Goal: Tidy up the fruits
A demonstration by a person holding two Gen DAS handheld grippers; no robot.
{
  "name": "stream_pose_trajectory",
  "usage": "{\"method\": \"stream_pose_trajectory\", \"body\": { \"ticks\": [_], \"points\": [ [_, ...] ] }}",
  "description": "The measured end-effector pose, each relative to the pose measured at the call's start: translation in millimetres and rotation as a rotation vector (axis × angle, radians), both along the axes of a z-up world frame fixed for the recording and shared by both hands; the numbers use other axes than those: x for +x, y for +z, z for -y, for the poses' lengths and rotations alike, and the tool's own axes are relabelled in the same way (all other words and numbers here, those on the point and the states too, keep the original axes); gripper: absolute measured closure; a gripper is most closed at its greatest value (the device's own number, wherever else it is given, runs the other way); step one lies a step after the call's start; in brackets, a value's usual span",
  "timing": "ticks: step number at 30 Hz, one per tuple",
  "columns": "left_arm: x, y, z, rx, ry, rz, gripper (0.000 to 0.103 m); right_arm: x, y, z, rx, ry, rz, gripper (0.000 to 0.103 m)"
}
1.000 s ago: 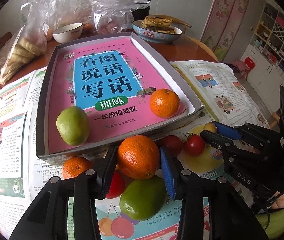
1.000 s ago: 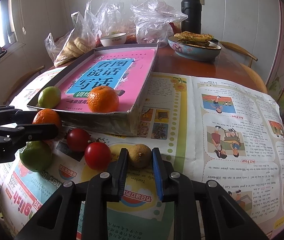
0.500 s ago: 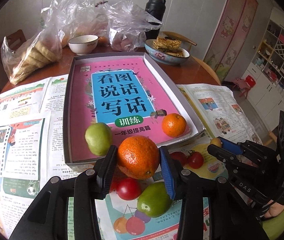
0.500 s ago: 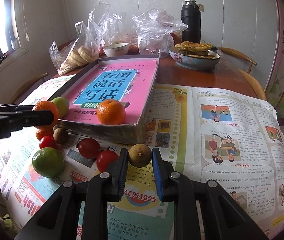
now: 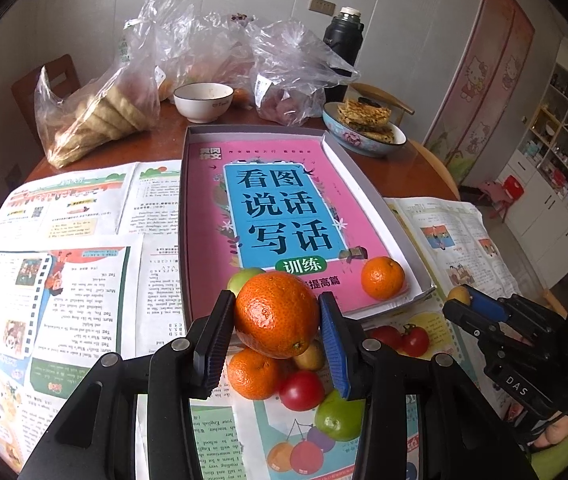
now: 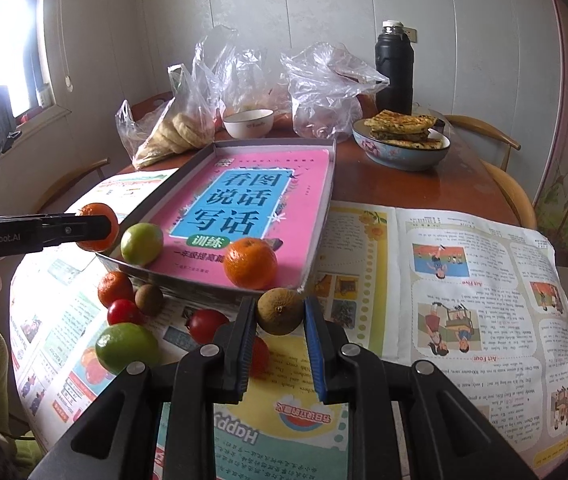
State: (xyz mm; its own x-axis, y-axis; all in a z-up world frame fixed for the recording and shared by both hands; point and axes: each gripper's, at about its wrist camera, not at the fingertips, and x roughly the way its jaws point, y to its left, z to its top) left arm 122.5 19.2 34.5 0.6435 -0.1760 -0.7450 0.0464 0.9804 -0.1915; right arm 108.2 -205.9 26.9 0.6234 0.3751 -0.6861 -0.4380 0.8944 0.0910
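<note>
I had the dimpled, round orange (image 5: 276,314) clamped in my left gripper (image 5: 276,320), clear of the table, its stem scar turned low toward the camera. My right gripper (image 6: 280,330) pinched a small, dull brown, rough-skinned fruit (image 6: 280,310), slightly oval, long axis running across the fingers. Beyond both tools lay a shallow grey box (image 5: 368,184) lined with a glossy pink book, holding a second orange (image 5: 382,278) and a smooth green fruit (image 6: 141,243). Below my left fingers sat loose tomatoes (image 5: 302,390) on printed newspaper (image 5: 72,280).
</note>
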Motion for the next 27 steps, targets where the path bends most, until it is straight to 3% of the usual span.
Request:
{"method": "stream_pose_trajectory", "body": {
  "ticks": [27],
  "points": [
    [48,-25,28,-0.014,-0.088,-0.056,0.059,50,13,-32,-0.011,0.028,0.02,0.079]
  ]
}}
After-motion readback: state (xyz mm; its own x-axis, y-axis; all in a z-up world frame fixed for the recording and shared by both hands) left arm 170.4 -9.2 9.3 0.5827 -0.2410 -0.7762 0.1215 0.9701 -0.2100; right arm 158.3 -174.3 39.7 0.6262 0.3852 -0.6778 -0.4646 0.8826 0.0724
